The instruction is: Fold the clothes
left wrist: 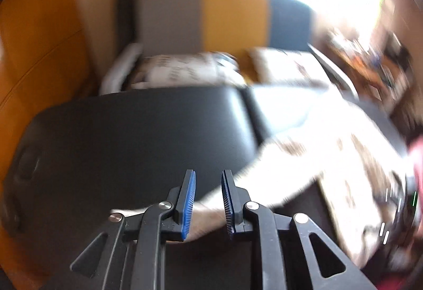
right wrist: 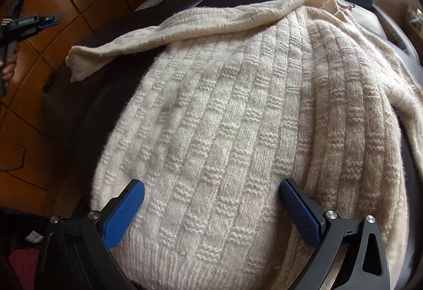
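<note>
A cream knitted sweater (right wrist: 238, 131) lies spread on a black table (right wrist: 87, 94). One sleeve (right wrist: 148, 38) stretches out to the left across the table. My right gripper (right wrist: 211, 192) is open, its blue pads (right wrist: 124, 213) wide apart just above the sweater's ribbed hem. In the blurred left wrist view the sweater (left wrist: 317, 157) lies to the right and its sleeve end (left wrist: 208, 218) runs under my left gripper (left wrist: 208, 184). That gripper's jaws stand slightly apart with nothing between the pads (left wrist: 189, 200). The left gripper also shows far left in the right wrist view (right wrist: 45, 20), held off the table.
Beyond the black table (left wrist: 132, 136) stands a bed or sofa with patterned pillows (left wrist: 185, 68) and a grey, yellow and blue backrest (left wrist: 232, 12). Orange wooden panels (left wrist: 39, 38) are on the left. A cluttered surface (left wrist: 370, 60) is at the right.
</note>
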The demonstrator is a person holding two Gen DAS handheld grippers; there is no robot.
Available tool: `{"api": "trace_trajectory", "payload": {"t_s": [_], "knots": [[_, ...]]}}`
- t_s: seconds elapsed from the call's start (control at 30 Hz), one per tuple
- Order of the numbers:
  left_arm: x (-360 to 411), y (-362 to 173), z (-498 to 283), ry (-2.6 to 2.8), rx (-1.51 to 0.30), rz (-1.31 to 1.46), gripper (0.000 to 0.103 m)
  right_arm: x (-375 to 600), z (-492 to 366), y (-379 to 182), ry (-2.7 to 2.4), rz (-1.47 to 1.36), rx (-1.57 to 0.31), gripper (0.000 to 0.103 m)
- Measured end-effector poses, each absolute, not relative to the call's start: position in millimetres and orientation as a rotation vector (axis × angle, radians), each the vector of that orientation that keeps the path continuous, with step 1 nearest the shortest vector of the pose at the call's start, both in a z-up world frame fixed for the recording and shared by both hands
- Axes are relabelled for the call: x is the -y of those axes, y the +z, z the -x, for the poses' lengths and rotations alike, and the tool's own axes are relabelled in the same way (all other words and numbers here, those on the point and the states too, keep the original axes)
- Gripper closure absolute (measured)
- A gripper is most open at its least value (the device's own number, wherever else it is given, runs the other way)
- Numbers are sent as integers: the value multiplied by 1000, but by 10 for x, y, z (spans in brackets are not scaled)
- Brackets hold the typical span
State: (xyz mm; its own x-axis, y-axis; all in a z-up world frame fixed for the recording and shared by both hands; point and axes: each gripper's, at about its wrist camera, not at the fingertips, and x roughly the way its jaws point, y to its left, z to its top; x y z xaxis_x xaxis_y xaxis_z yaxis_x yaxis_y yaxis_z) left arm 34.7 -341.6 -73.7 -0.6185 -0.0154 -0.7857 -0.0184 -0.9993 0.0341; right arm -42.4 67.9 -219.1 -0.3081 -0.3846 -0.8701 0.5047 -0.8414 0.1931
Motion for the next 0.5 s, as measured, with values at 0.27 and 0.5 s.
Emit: {"api": "trace_trajectory", "payload": {"t_s": [0.27, 0.5], "knots": [[2654, -1153, -617, 2720, -595, 1358, 80, -644, 385, -2226, -2178, -1389, -202, 0], [2512, -1428, -319, 2577, -1115, 1288, 80, -613, 357, -2232, -2203, -1397, -223, 0]]}}
